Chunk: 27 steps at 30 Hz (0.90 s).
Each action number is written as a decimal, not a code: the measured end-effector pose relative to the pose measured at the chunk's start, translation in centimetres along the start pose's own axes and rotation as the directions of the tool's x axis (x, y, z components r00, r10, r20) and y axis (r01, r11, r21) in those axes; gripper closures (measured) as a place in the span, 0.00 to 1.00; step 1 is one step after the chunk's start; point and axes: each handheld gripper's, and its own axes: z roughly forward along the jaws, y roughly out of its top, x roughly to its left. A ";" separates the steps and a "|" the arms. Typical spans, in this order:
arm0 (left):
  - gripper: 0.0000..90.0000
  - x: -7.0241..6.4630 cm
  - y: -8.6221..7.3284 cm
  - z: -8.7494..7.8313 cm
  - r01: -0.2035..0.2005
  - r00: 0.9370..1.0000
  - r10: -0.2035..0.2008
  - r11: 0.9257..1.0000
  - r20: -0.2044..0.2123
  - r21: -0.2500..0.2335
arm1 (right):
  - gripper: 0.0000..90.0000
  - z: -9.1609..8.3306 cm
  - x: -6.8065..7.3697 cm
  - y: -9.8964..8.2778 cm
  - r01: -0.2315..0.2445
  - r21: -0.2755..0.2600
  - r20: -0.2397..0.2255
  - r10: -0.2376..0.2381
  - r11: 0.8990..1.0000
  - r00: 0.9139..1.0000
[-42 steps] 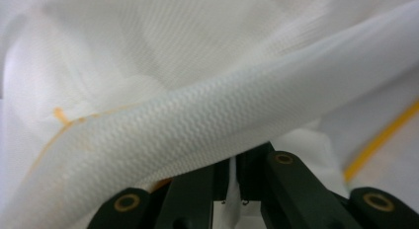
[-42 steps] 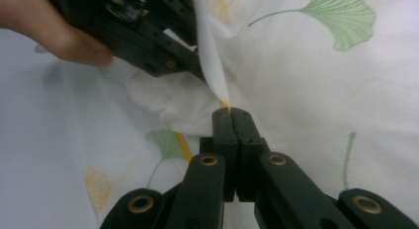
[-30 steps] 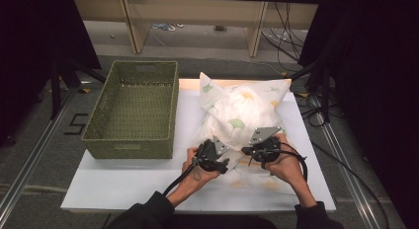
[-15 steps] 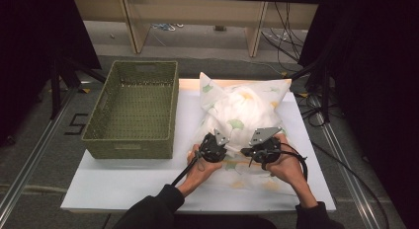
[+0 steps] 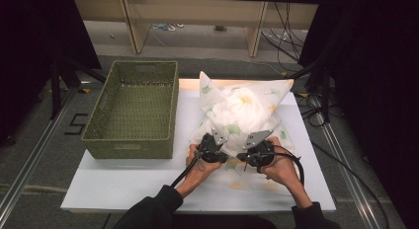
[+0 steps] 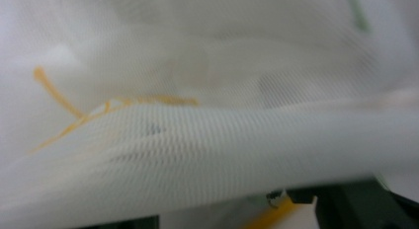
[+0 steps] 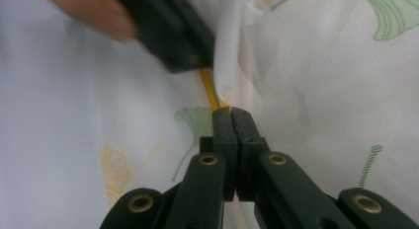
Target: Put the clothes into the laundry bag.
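Note:
A pillow in a white pillowcase (image 5: 242,108) printed with green and yellow leaves lies on the white table (image 5: 123,184). Both grippers sit at its near end, close together. My right gripper (image 7: 231,115) (image 5: 251,149) is shut on a fold of the pillowcase (image 7: 321,91), beside a thin yellow strip (image 7: 210,91). My left gripper (image 5: 217,146) is just left of it, and one of its dark jaws shows at the same fold in the right gripper view. Its jaws have just been opening. The mesh-like cloth (image 6: 207,140) drapes across them, and their dark parts stand wide apart.
A green woven basket (image 5: 128,147) stands on the left part of the table, right beside the pillow. Cables (image 5: 296,162) trail from the grippers toward the near edge. Dark frames and floor cables surround the table.
My left gripper has edged slightly forward toward the pillow's near end. The right gripper and the pillow have stayed in place.

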 end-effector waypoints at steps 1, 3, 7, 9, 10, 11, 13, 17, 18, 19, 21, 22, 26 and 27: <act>0.49 0.2 -0.3 -0.5 0.034 0.999 -0.035 0.999 0.037 0.033 | 1.00 0.0 0.0 -0.1 -0.015 0.000 0.011 0.015 1.000 1.000; 0.50 0.4 -0.8 -1.2 0.083 0.994 -0.086 0.996 0.068 0.044 | 1.00 0.0 0.0 -0.2 -0.005 -0.001 0.007 0.005 1.000 1.000; 0.59 -0.1 -0.9 -1.1 0.032 0.995 -0.036 0.999 0.088 0.043 | 1.00 0.3 -0.1 -0.1 0.000 0.008 0.007 0.000 1.000 1.000; 0.73 -0.2 -0.6 -0.5 0.012 0.995 -0.015 0.999 0.096 0.034 | 1.00 0.5 0.0 -0.2 -0.006 0.018 0.009 0.005 1.000 1.000; 0.81 -0.1 -0.5 -0.3 0.004 0.996 -0.006 1.000 0.094 0.028 | 1.00 0.5 0.0 -0.2 0.000 0.021 0.005 0.000 1.000 1.000; 0.87 0.0 -0.3 0.1 0.008 0.996 -0.010 1.000 0.089 0.020 | 1.00 0.6 0.0 -0.3 -0.013 0.025 -0.003 0.013 1.000 1.000; 0.94 0.1 0.1 0.7 -0.002 0.997 0.001 1.000 0.077 0.011 | 1.00 0.7 0.0 -0.4 -0.004 0.021 -0.010 0.004 1.000 1.000; 0.96 0.3 0.6 1.7 0.015 1.000 -0.014 0.999 0.023 -0.033 | 1.00 1.0 0.2 -0.7 -0.016 0.038 -0.029 0.017 0.999 0.999; 0.96 0.4 0.4 1.7 0.028 0.999 -0.027 0.999 0.038 -0.026 | 1.00 1.0 0.2 -0.7 -0.015 0.040 -0.025 0.016 0.999 1.000; 0.95 0.4 0.2 1.5 0.027 0.999 -0.026 0.999 0.048 -0.020 | 1.00 1.1 0.2 -0.8 -0.018 0.038 -0.031 0.020 0.999 0.999; 0.84 0.4 -0.4 0.1 -0.019 0.997 0.017 1.000 0.081 0.024 | 1.00 1.1 0.1 -0.9 -0.017 0.037 -0.034 0.018 0.999 0.999; 0.76 0.2 -0.8 -0.8 -0.027 0.996 0.025 0.999 0.082 0.028 | 1.00 1.3 0.0 -1.0 -0.012 0.038 -0.029 0.013 0.999 0.999; 0.54 0.4 -2.2 -5.1 -0.139 0.987 0.136 0.990 0.089 0.025 | 1.00 1.6 -0.1 -1.2 -0.012 0.044 -0.034 0.013 0.999 0.999; 0.50 0.7 -2.6 -6.2 -0.168 0.982 0.165 0.985 0.096 0.028 | 1.00 1.7 -0.1 -1.2 -0.025 0.052 -0.034 0.026 0.998 0.999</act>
